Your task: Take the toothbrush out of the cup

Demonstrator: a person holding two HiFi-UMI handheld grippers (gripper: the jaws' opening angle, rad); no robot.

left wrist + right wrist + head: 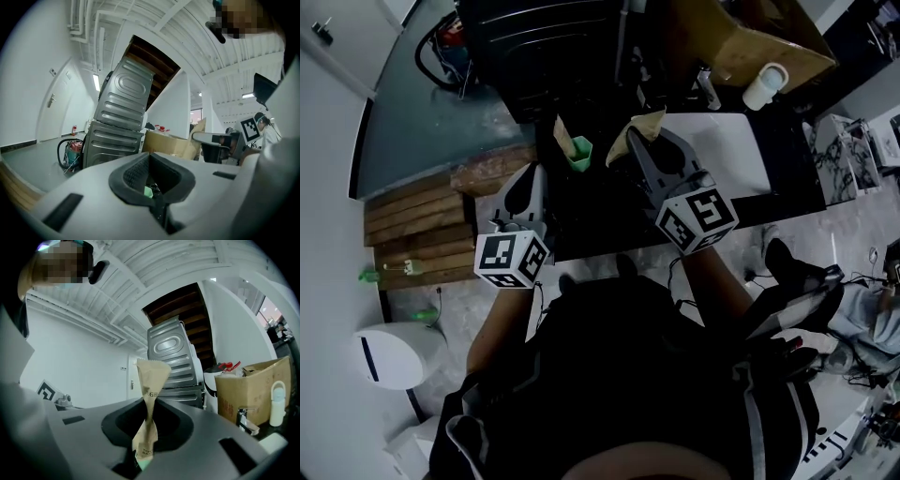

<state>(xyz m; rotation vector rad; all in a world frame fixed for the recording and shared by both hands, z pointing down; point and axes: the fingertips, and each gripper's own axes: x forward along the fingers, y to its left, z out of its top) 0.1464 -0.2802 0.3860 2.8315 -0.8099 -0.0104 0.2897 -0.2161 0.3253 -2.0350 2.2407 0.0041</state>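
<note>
A small green cup (pixel 580 154) stands on the dark table (pixel 600 220), with a brown paper-wrapped stick (pixel 562 134) leaning out of it. My right gripper (pixel 645 139) is raised to the right of the cup and shut on a toothbrush in a tan paper sleeve (pixel 630 133). In the right gripper view the sleeve (pixel 149 401) stands up from between the pads of that gripper (pixel 143 446). My left gripper (pixel 539 172) is left of the cup and apart from it. Its jaws are shut with nothing held (pixel 157 199); a green speck (pixel 148 191) shows in the gap.
A white counter (pixel 727 150) with a faucet (pixel 708 89) and a white bottle (pixel 765 86) lies beyond the right gripper. A cardboard box (pixel 759 37) and a tilted washing machine (pixel 553 47) stand at the back. Wooden planks (pixel 422 225) lie at the left.
</note>
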